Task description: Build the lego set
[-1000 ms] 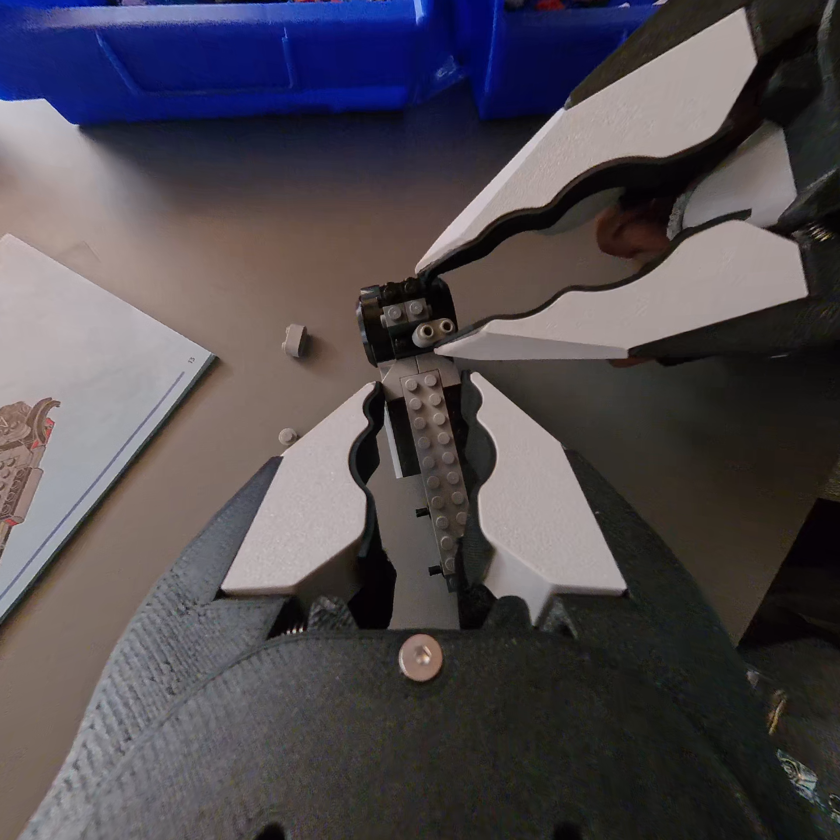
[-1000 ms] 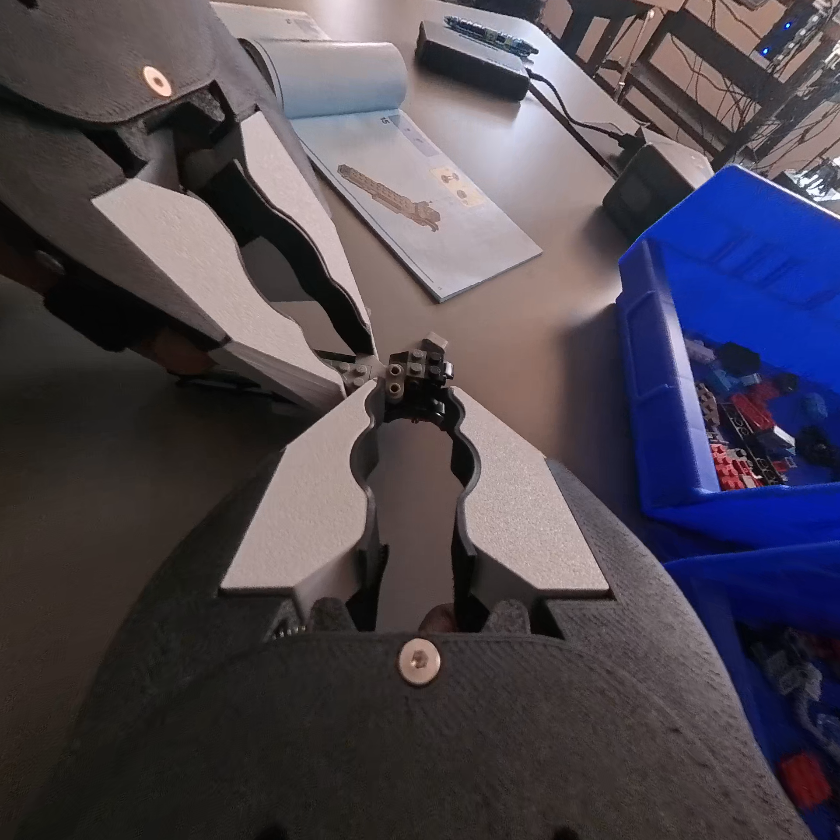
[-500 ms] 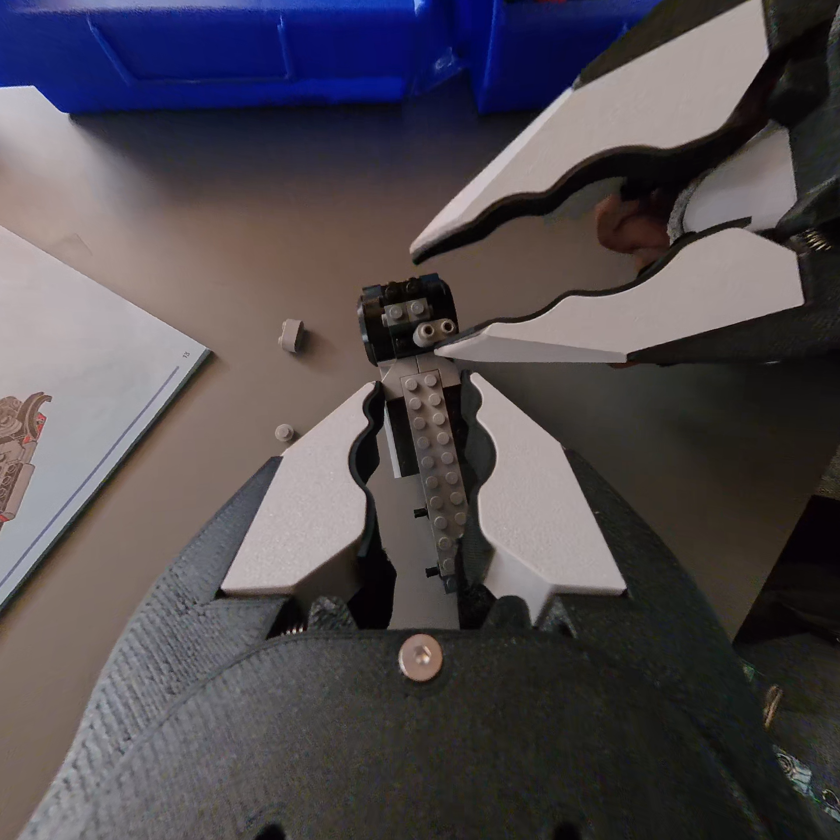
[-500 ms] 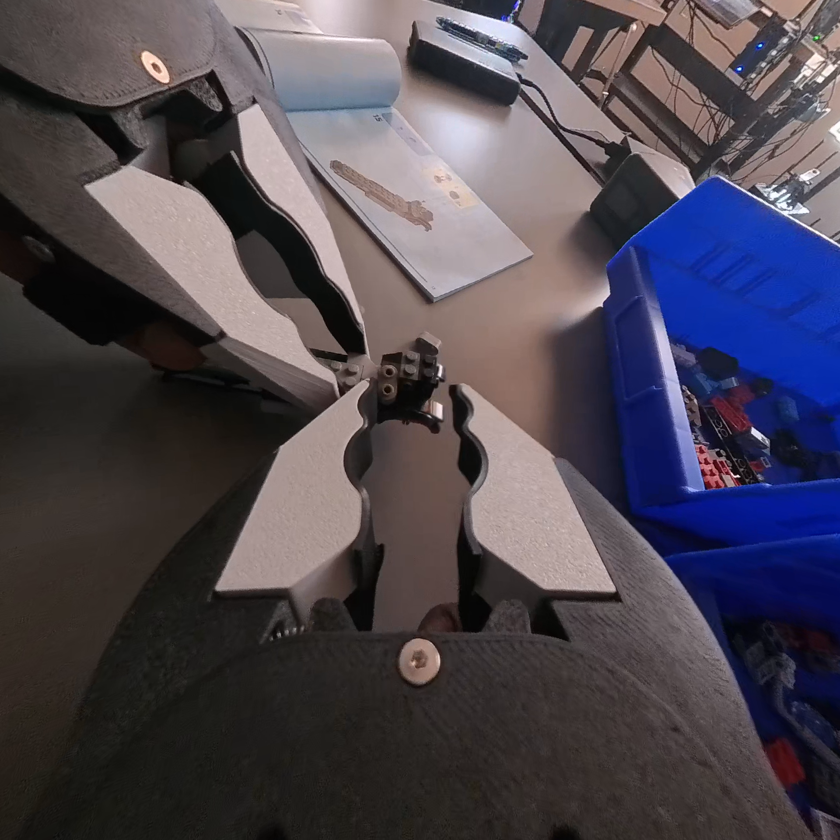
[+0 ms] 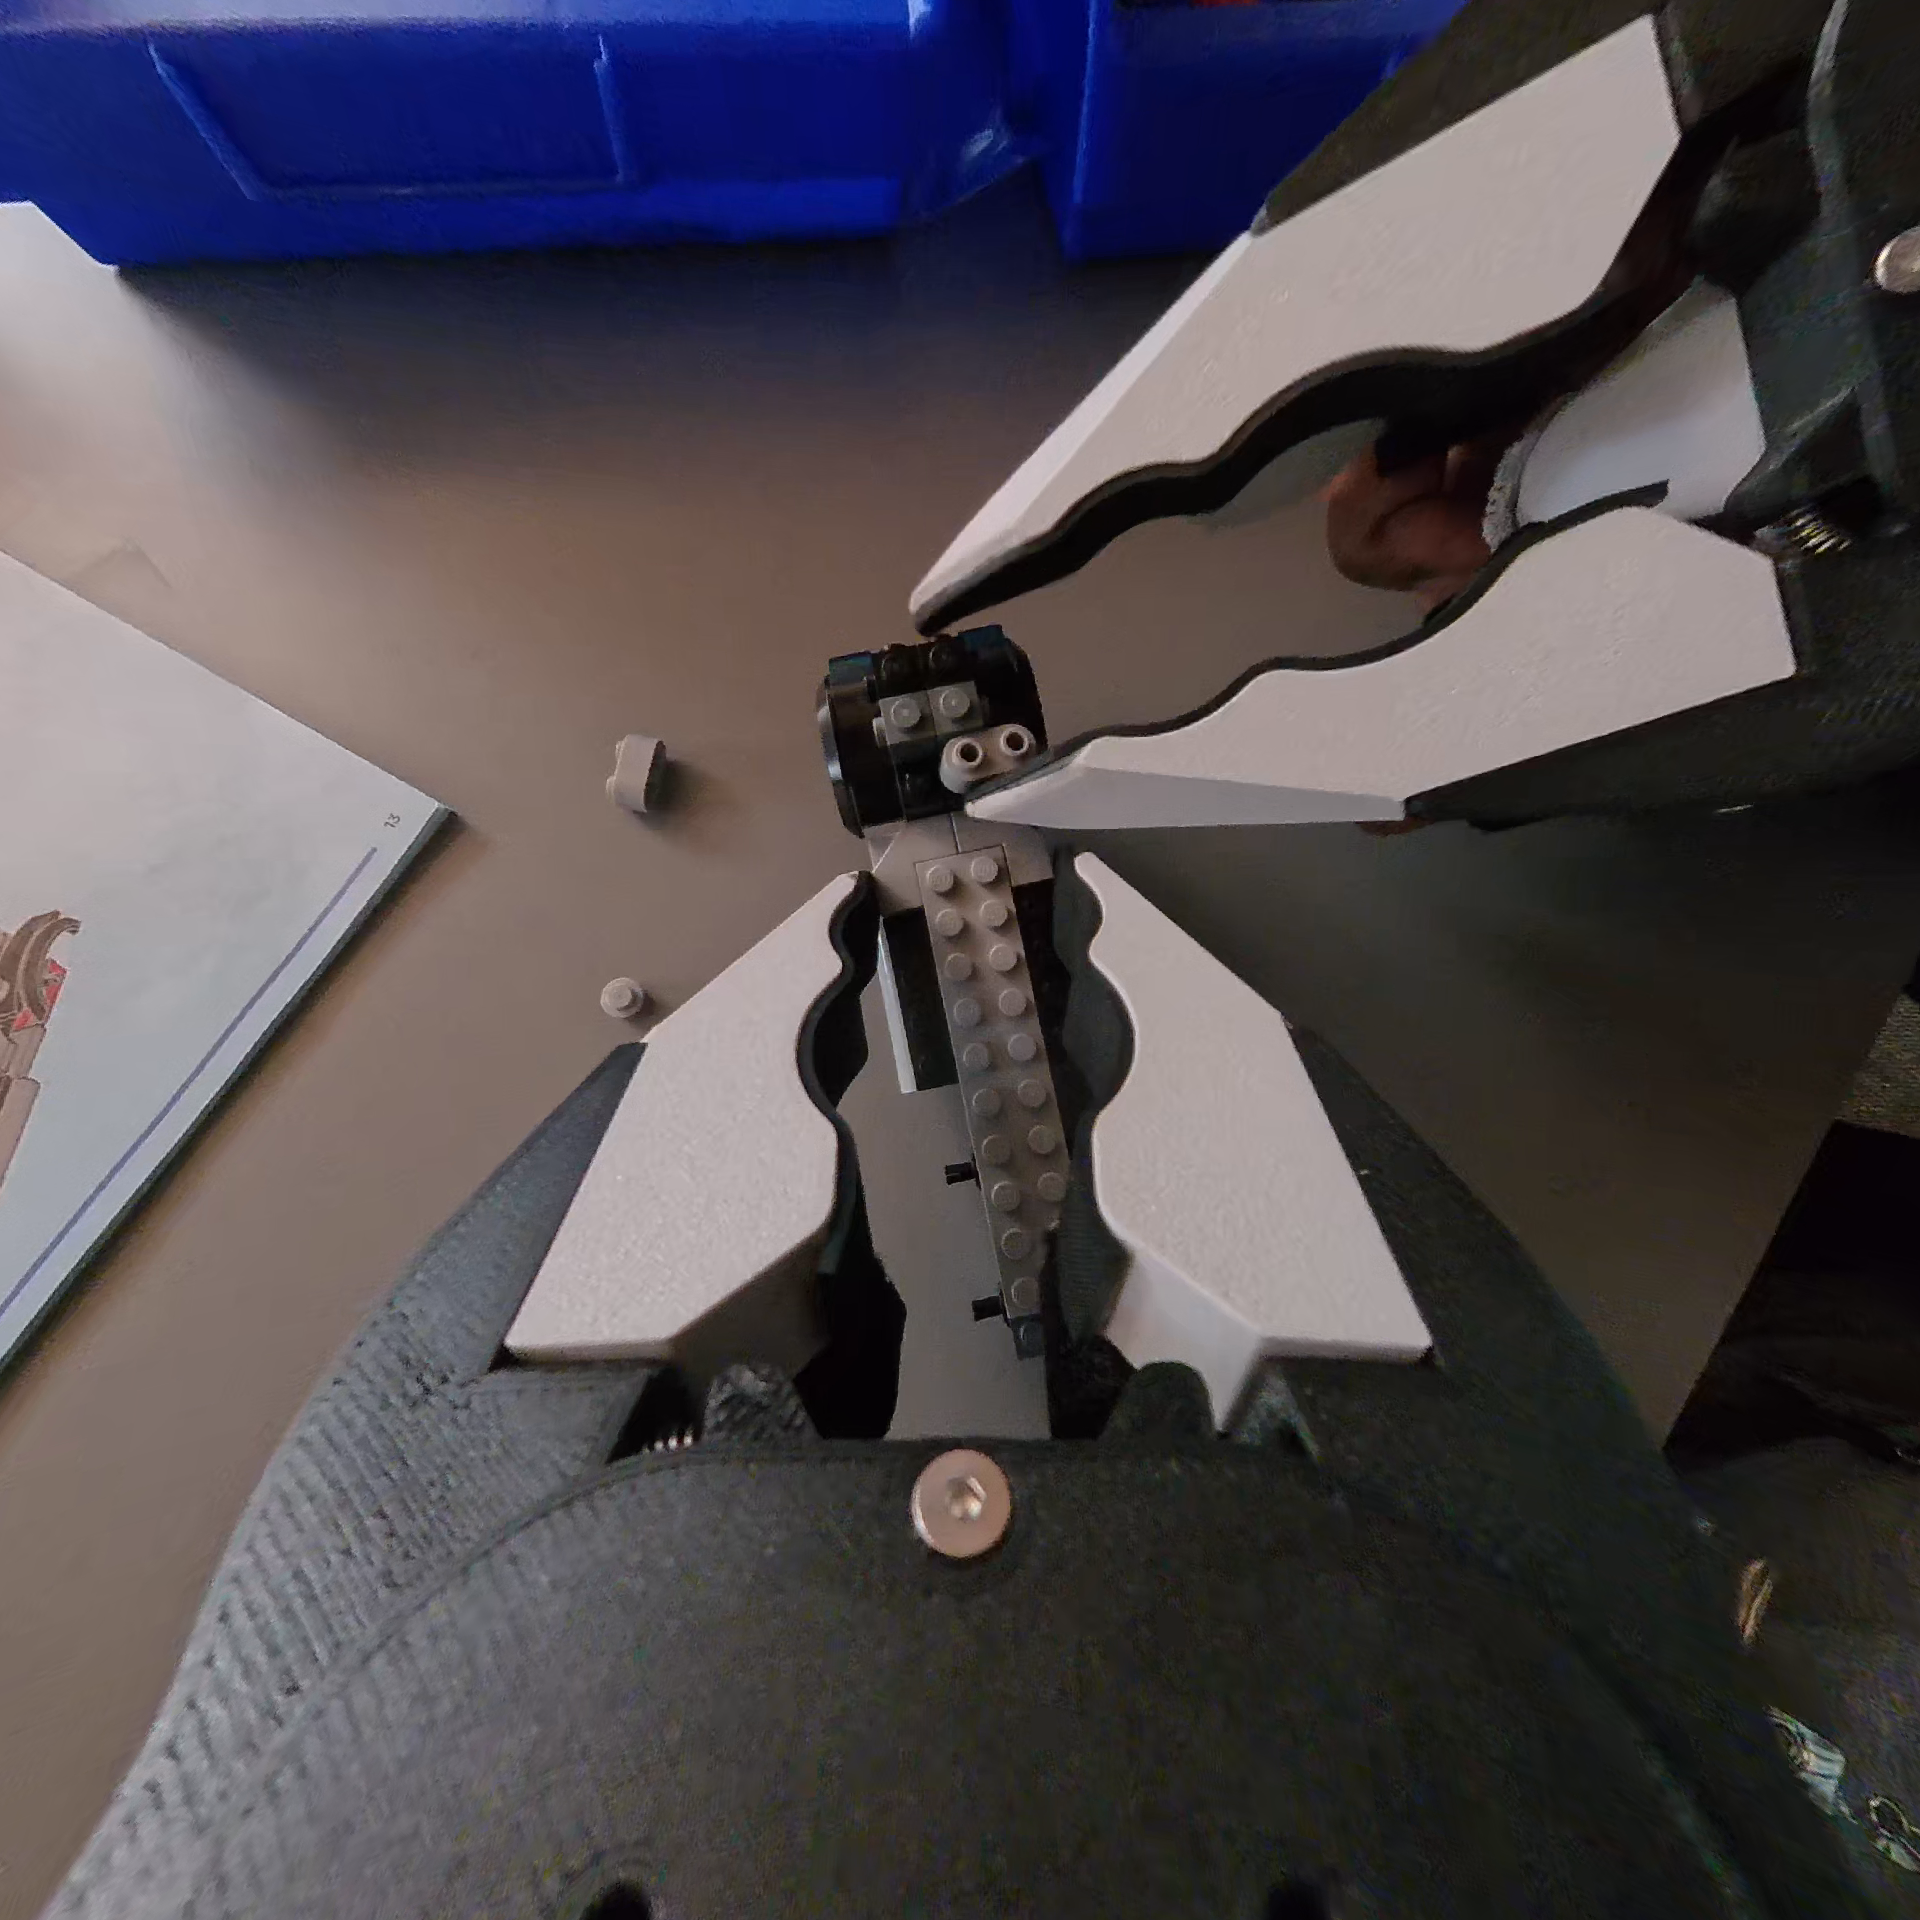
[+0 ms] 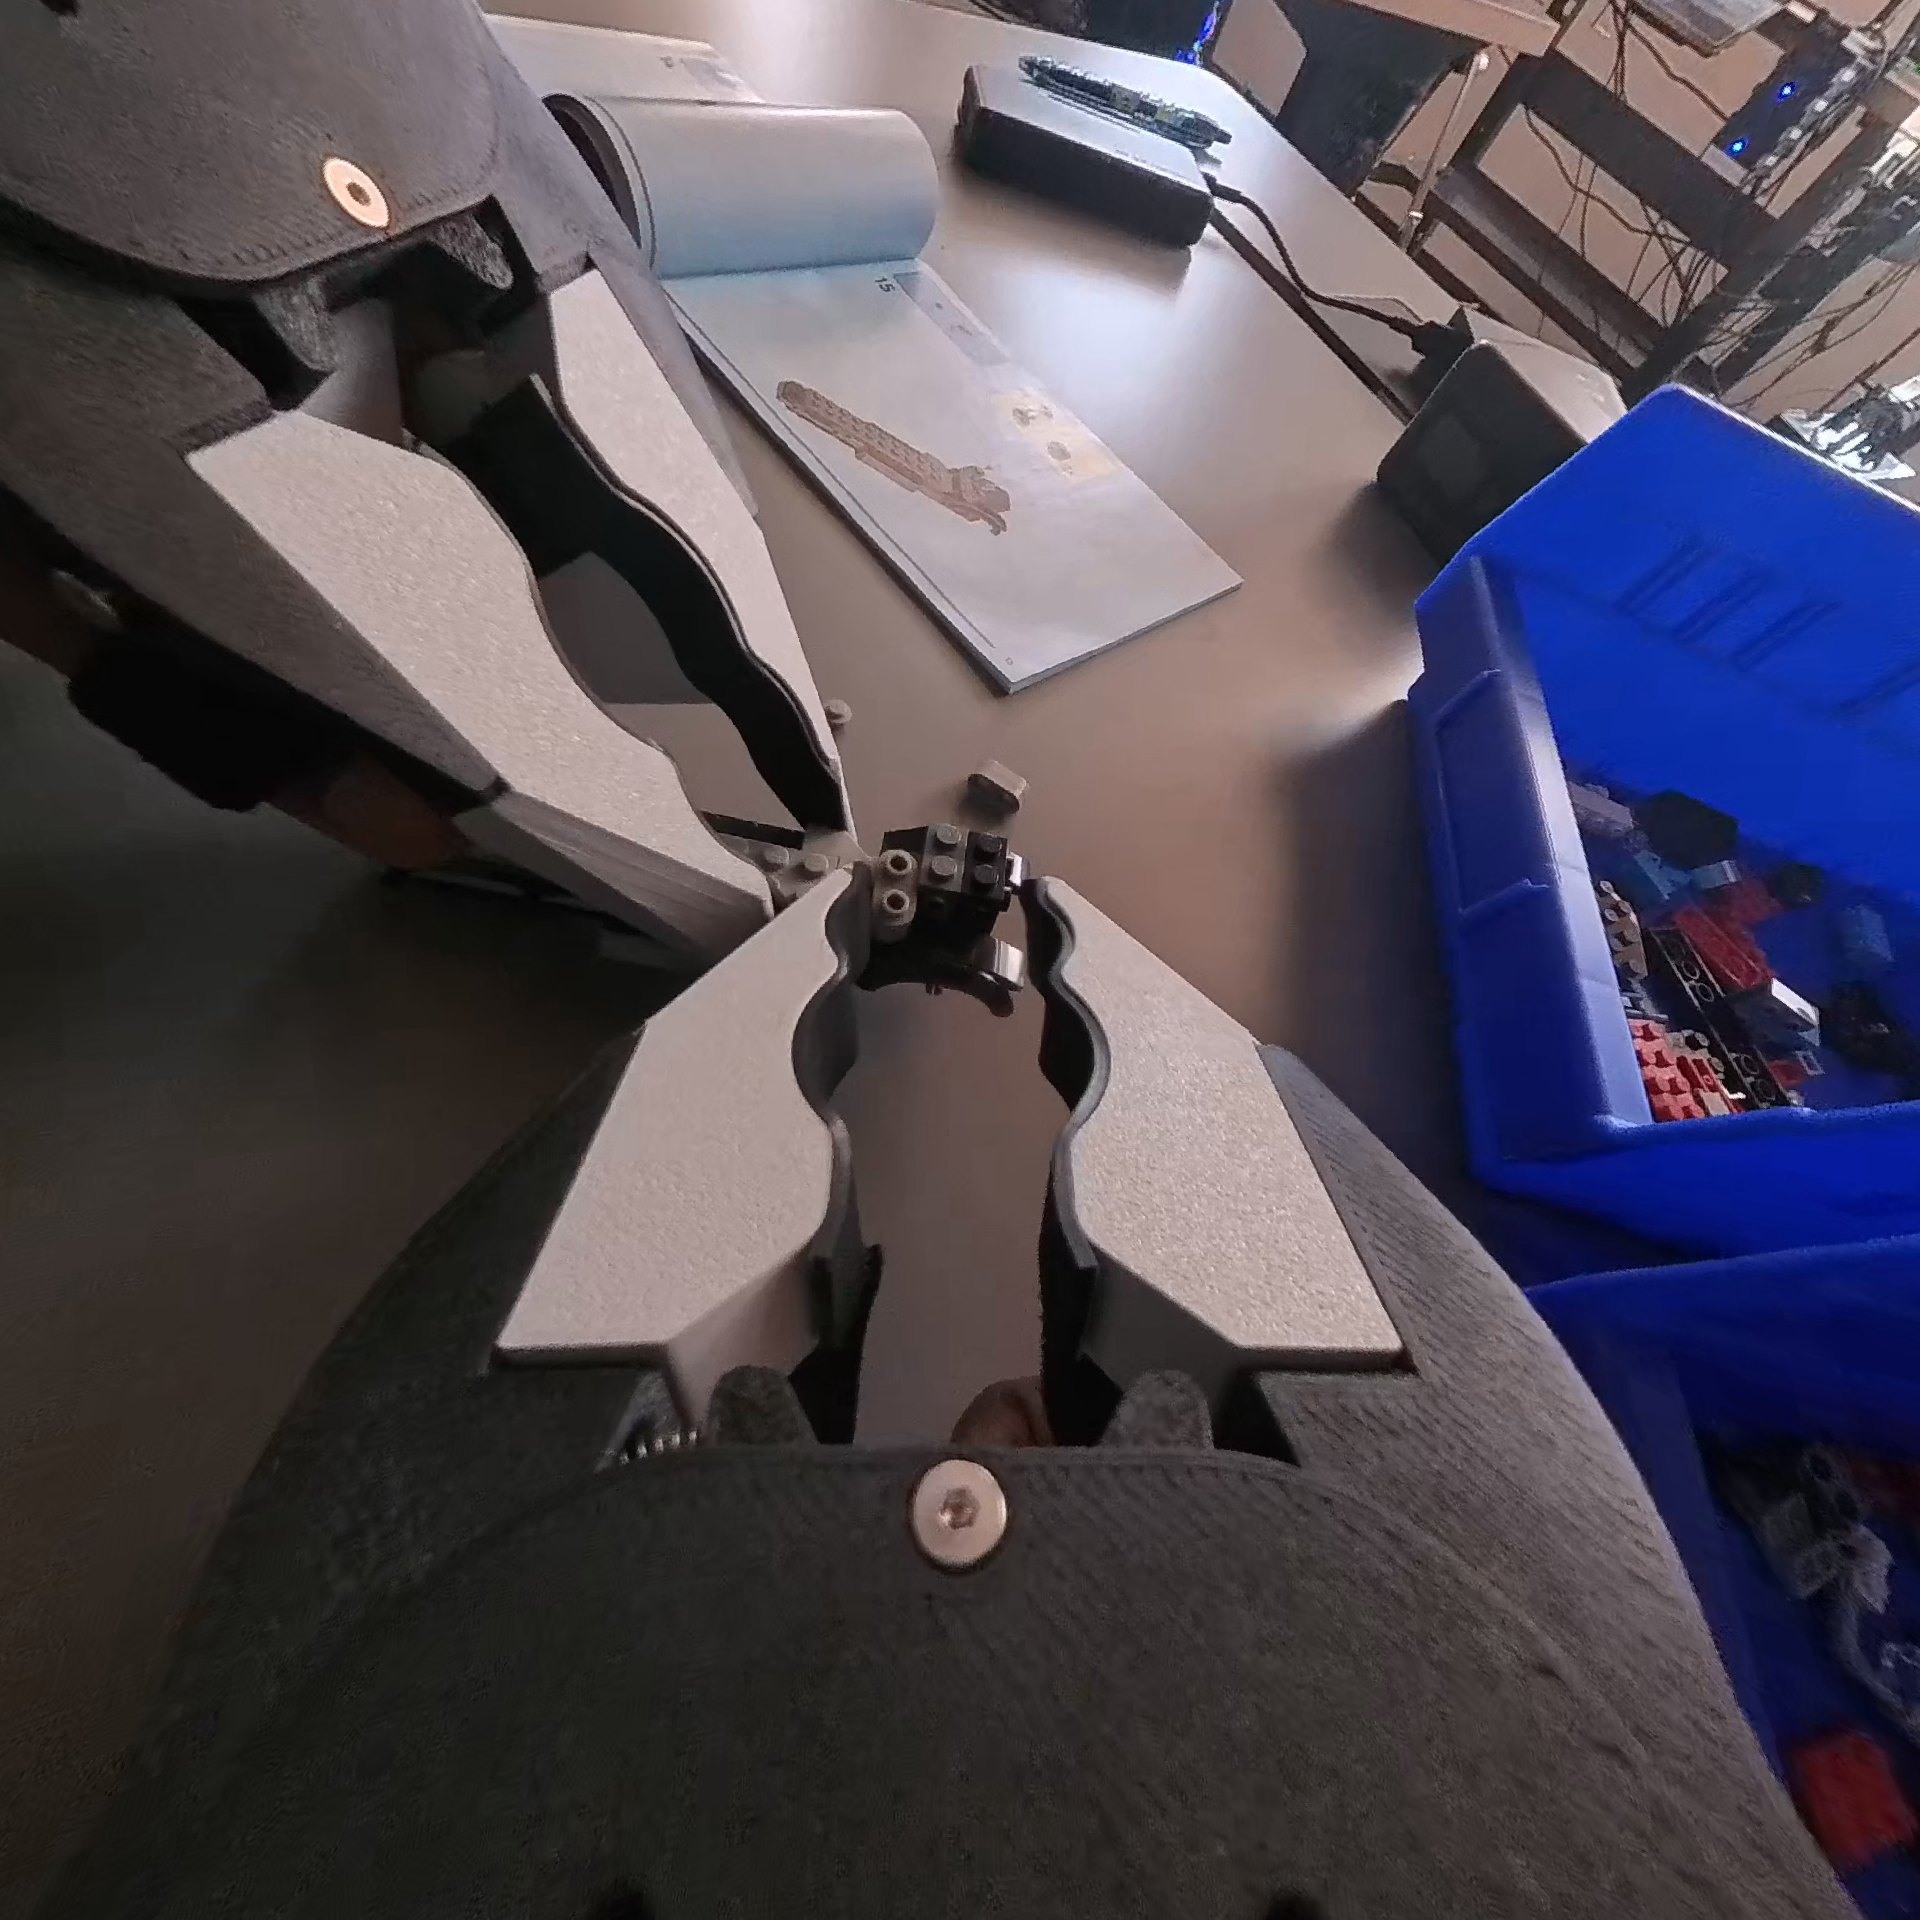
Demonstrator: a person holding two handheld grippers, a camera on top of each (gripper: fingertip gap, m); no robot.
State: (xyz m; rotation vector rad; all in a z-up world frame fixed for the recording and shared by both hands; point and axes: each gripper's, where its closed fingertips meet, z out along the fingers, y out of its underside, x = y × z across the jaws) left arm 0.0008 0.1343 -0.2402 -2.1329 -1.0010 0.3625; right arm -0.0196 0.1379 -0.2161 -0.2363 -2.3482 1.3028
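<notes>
At frame centre, the left hand-held gripper (image 5: pixel 961 883) clamps the grey lego assembly (image 5: pixel 987 1039); the right hand-held gripper (image 6: pixel 935 894), parted, seemingly brackets its black head (image 5: pixel 930 727).

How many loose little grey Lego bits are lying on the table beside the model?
2. A rounded grey piece lies left of the model's black head, and a small round stud sits nearer the left gripper's finger. Others may be hidden under the grippers.
</notes>
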